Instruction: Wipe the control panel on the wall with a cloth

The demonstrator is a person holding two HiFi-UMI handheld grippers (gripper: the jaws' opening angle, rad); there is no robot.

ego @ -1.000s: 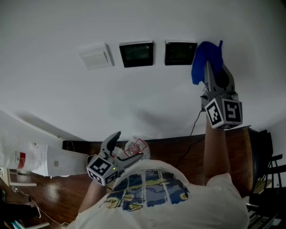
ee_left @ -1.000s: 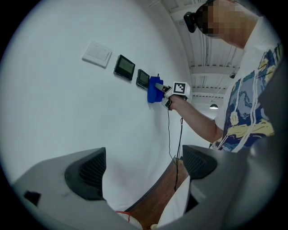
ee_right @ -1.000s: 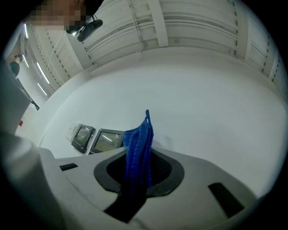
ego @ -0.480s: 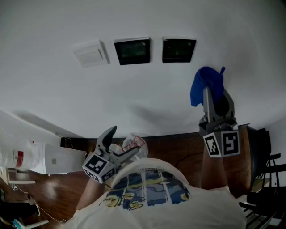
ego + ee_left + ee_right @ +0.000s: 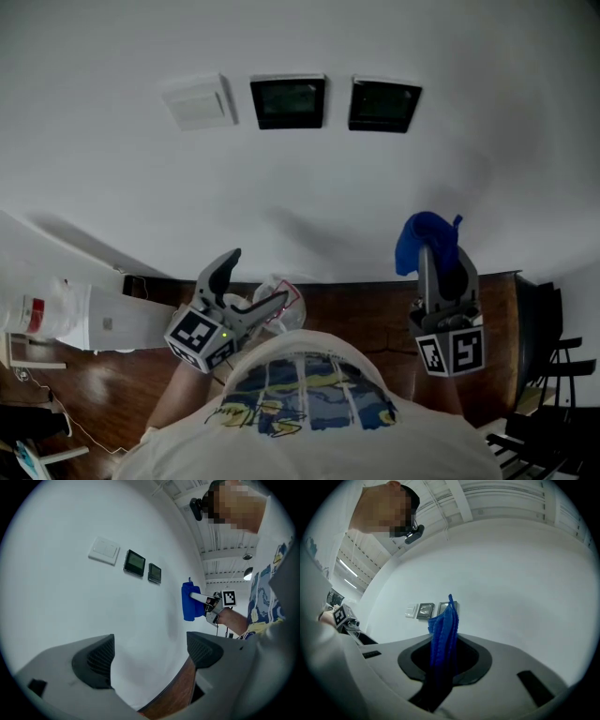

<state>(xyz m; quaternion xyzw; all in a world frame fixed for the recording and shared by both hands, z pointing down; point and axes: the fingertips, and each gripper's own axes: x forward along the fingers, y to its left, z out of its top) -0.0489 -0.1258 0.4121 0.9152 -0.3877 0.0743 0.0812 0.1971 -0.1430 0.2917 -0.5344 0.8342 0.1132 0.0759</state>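
Observation:
Two dark control panels (image 5: 288, 101) (image 5: 384, 104) hang side by side high on the white wall. My right gripper (image 5: 434, 258) is well below them, shut on a blue cloth (image 5: 427, 242) that sticks up out of its jaws. In the right gripper view the cloth (image 5: 444, 625) stands between the shut jaws of the right gripper (image 5: 443, 653) and partly covers the far-off panels (image 5: 425, 610). My left gripper (image 5: 255, 279) is held low by my chest. Its jaws are closing, and the left gripper (image 5: 150, 656) has nothing between them. That view also shows the cloth (image 5: 188, 603).
A white switch plate (image 5: 198, 101) sits left of the panels. A white box-like unit (image 5: 103, 319) stands at the lower left on the wooden floor (image 5: 375, 314). A clear wrapper with red print (image 5: 286, 305) lies near the left gripper. Dark furniture (image 5: 553, 375) stands at the right.
My right gripper has come down with the blue cloth, from beside the right panel to well below both panels. The left gripper has barely shifted.

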